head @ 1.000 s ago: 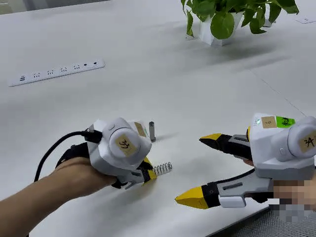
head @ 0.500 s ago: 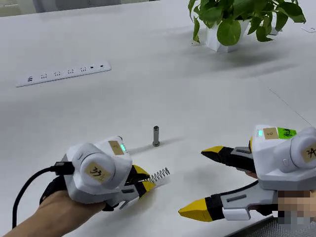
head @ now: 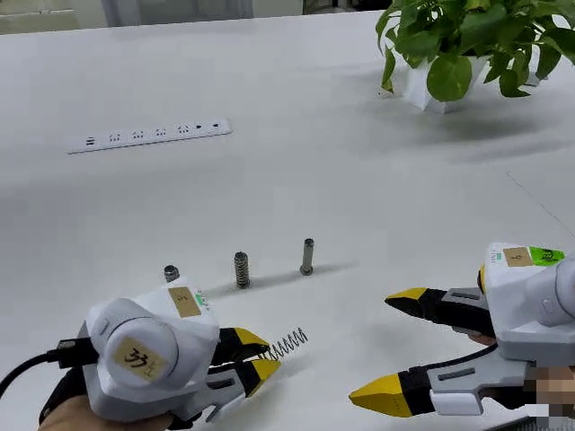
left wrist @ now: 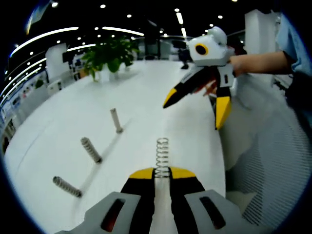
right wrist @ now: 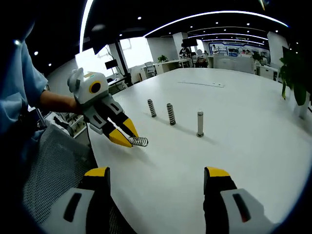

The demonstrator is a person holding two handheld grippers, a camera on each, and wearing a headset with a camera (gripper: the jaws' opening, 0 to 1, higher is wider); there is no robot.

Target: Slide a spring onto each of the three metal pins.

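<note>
White table (head: 341, 180), potted plant (head: 458, 36), power strip (head: 148, 136), ceiling strip lights (right wrist: 229, 12) overhead

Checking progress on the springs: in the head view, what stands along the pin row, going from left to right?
first spring-covered pin → second spring-covered pin → bare pin

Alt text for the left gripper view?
The left gripper grips a spring by one end over a white table. To its left stand three metal pins: two already wear springs, the farthest pin is bare. The right gripper hangs open beyond.
</note>
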